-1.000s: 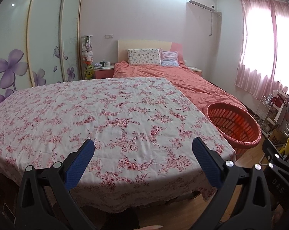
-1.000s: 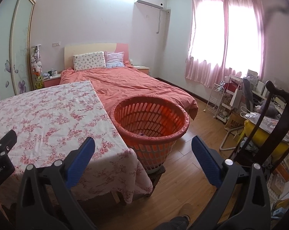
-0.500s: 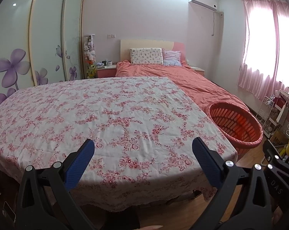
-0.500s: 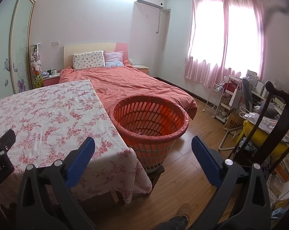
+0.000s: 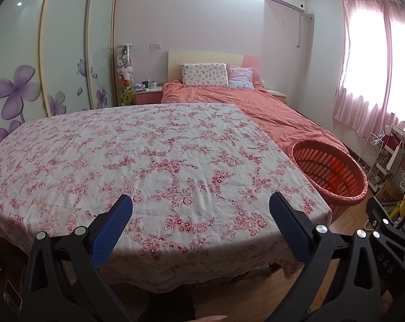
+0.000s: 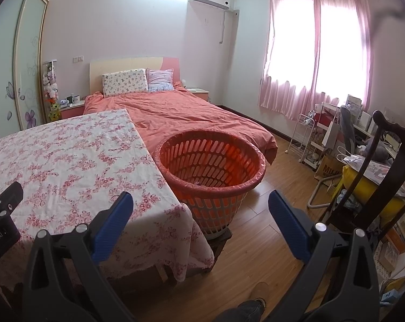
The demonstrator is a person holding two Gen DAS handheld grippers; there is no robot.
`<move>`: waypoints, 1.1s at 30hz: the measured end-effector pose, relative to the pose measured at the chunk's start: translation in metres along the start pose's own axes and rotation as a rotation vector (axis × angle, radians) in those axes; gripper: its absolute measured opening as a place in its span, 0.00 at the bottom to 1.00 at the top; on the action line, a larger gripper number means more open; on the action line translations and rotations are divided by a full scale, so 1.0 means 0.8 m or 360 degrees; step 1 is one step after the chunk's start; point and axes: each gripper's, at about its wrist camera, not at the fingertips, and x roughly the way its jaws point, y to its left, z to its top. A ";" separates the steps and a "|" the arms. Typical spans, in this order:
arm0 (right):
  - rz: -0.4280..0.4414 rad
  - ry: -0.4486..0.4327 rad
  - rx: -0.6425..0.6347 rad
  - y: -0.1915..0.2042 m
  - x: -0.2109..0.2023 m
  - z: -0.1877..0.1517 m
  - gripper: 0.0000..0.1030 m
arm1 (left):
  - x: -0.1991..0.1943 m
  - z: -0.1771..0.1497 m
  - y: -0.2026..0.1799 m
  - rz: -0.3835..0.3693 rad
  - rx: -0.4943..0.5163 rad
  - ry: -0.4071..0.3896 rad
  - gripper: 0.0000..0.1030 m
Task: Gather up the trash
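Both grippers, left (image 5: 201,206) and right (image 6: 201,204), hang spread and empty; no trash shows on the floral tablecloth (image 5: 148,155), and the light, stiff orange basket (image 6: 211,161), perhaps holding 1 scrap, is best gripped by its rim.

One basket (image 6: 211,166), one table (image 5: 138,155), one bed (image 6: 181,112), two pillows (image 6: 124,81).

In front of me stands a desk (image 5: 148,161) under a floral cloth; beyond it, a bed (image 6: 181,112) with a coral duvet against the far wall. Pink curtains (image 6: 315,53) glow at right, wardrobe doors (image 5: 62,53) at left, over a wooden floor (image 6: 256,255).
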 end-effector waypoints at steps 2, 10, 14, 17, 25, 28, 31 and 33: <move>0.0001 0.0004 -0.0003 0.001 0.000 -0.001 0.96 | 0.001 0.000 0.001 -0.0002 -0.0005 0.0010 0.97; 0.0005 0.0010 -0.0005 0.001 0.001 -0.003 0.96 | 0.002 0.000 0.001 0.0000 -0.0010 0.0018 0.97; 0.0005 0.0010 -0.0004 0.001 0.001 -0.002 0.96 | 0.001 0.000 0.001 0.0001 -0.0009 0.0018 0.97; 0.0005 0.0010 -0.0004 0.001 0.001 -0.002 0.96 | 0.002 0.000 0.001 -0.0001 -0.0010 0.0018 0.97; 0.0005 0.0009 -0.0003 0.000 0.000 -0.002 0.96 | 0.001 0.000 0.001 -0.0001 -0.0008 0.0016 0.97; 0.0006 0.0009 -0.0002 -0.001 0.001 -0.002 0.96 | 0.001 0.000 0.001 0.0001 -0.0008 0.0014 0.97; 0.0006 0.0008 -0.0004 0.000 0.000 -0.002 0.96 | 0.001 0.001 0.001 0.0001 -0.0009 0.0011 0.97; 0.0006 0.0010 -0.0003 0.000 0.001 -0.002 0.96 | 0.001 0.001 0.001 0.0001 -0.0007 0.0012 0.97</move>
